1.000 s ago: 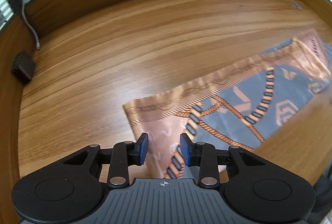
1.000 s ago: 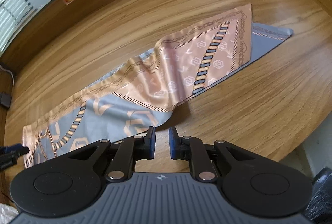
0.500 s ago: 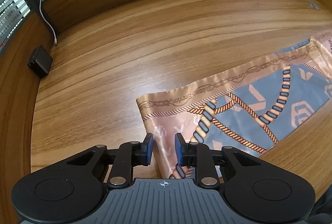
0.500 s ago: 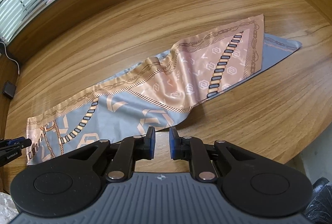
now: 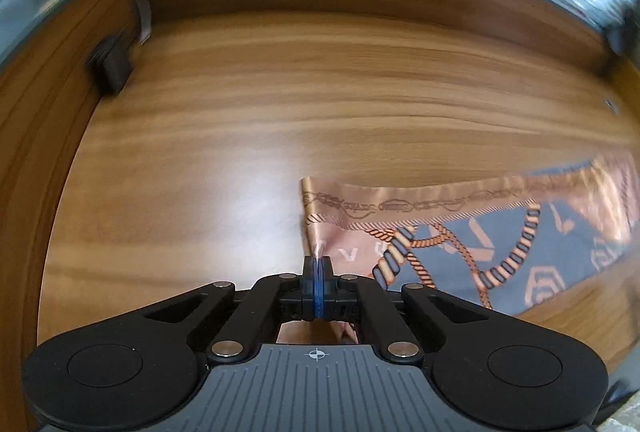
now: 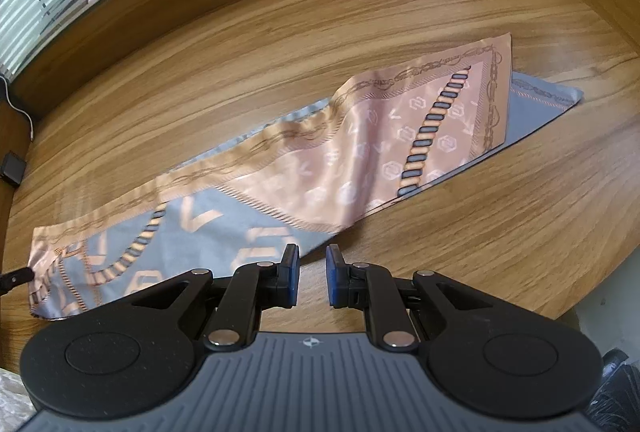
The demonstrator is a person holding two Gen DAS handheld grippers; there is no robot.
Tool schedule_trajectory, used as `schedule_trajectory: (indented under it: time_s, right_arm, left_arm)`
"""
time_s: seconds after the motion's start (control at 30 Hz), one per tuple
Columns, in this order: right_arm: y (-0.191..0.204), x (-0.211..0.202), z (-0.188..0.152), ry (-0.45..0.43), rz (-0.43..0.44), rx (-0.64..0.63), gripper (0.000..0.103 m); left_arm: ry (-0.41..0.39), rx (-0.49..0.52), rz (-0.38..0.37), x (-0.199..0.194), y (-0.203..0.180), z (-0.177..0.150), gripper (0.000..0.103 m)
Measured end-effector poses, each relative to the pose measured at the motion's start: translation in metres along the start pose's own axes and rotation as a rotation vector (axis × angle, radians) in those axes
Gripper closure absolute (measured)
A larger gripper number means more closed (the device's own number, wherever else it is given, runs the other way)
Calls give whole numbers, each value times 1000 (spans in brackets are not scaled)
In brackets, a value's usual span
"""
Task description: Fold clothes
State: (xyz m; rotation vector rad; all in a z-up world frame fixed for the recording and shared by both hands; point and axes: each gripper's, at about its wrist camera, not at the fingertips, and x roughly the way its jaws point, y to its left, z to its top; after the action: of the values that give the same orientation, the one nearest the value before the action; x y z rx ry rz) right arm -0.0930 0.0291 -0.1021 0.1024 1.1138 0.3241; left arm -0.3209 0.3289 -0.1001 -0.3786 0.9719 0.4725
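Scarf (image 6: 304, 167) flat on table (image 6: 500, 232), left claw (image 5: 318, 268) pinching its edge, right claw (image 6: 312, 272) spread, low

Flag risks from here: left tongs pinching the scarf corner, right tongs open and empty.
1. The left tongs pinch only a thin bit of the scarf at its edge; the glossy fabric could slip out when lifted.
2. The right tongs are open just off the near edge; lifting one end alone may drag and skew the scarf.
3. The far end is doubled over with a ripple mid-length; folding now could lock in creases.
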Motion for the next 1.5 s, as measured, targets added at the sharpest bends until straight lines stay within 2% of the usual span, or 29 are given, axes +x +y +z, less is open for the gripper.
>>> schedule_trajectory:
  time_s: [0.27, 0.53, 0.67, 0.77, 0.9, 1.1, 1.3, 1.5]
  right_arm:
    - [-13, 9, 16, 4, -31, -48, 87]
    - [-41, 19, 41, -3, -101, -73, 86]
    - [-59, 26, 53, 3, -134, -82, 86]
    - [-70, 34, 61, 15, -153, -95, 81]
    - [-75, 43, 65, 30, -149, -96, 76]
    - [-90, 52, 75, 51, -131, -76, 74]
    - [-106, 57, 84, 79, -106, -37, 74]
    - [-101, 65, 87, 107, -111, -95, 74]
  left_arm:
    - [18, -191, 29, 1, 29, -12, 101]
    - [24, -271, 131, 9, 39, -15, 100]
    - [-15, -295, 161, 2, 34, -14, 97]
    - [-70, -291, 169, -9, 24, -12, 82]
    - [-101, -231, 146, -19, 7, -6, 71]
    - [-49, -113, 71, 5, -33, 8, 67]
    - [-14, -71, 56, 29, -57, 18, 66]
    - [5, -30, 74, 42, -76, 23, 66]
